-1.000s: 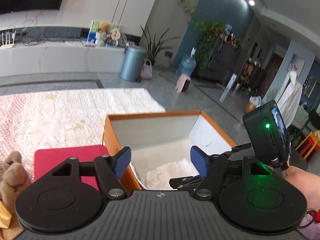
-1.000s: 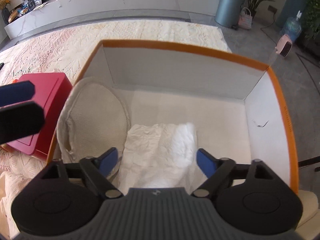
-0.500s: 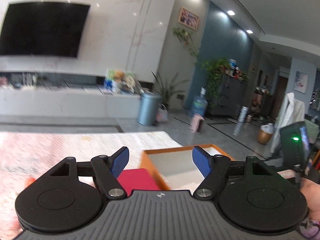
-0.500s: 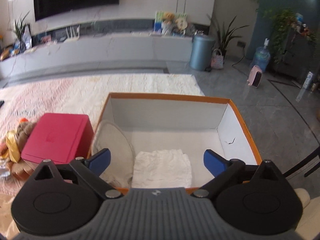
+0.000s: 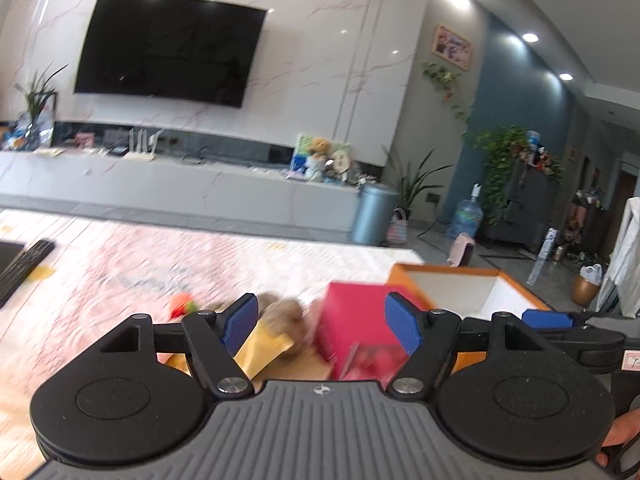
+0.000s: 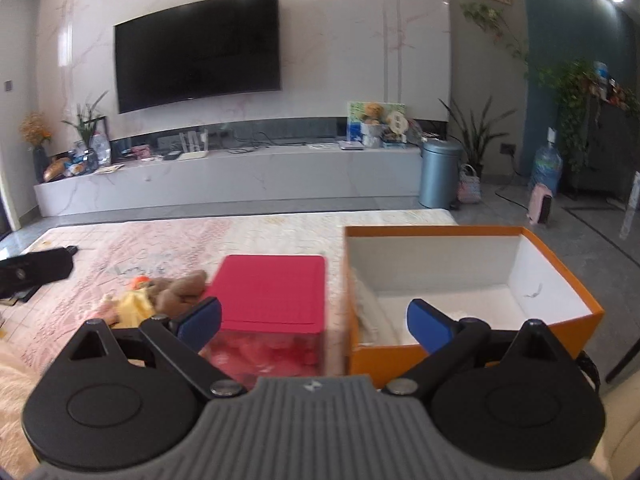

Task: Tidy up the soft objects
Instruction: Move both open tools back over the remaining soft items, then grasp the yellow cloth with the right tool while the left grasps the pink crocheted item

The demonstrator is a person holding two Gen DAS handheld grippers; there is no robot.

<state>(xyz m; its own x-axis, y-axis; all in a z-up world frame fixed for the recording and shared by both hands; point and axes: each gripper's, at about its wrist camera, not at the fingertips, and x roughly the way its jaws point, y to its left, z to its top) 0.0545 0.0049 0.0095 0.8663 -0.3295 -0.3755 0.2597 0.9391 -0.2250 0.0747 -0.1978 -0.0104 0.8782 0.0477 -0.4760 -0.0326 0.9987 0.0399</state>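
Observation:
My left gripper (image 5: 320, 326) is open with nothing between its blue pads. Just beyond it lie a brown plush toy (image 5: 282, 316) in a yellow garment and a red-lidded box (image 5: 356, 320). The orange box (image 5: 404, 276) stands further right. My right gripper (image 6: 316, 326) is also open and empty, hovering short of the red-lidded box (image 6: 272, 288) and the orange box (image 6: 472, 338). A cream soft item (image 6: 370, 304) leans against the inside of the orange box's left wall. The plush toy (image 6: 172, 292) lies left of the red lid. One blue fingertip (image 5: 546, 319) of the right gripper shows in the left wrist view.
Everything rests on a lace-patterned cloth (image 6: 200, 240). A black remote (image 5: 24, 266) and a black device (image 6: 32, 272) lie at its far left. Beyond are a low white TV console (image 6: 240, 176), a blue-grey bin (image 6: 440, 178) and grey floor on the right.
Both views have pulled back from the orange box, tilted up and swung left. The white cloth in the box has dropped out of sight. The plush toy and red box now sit ahead.

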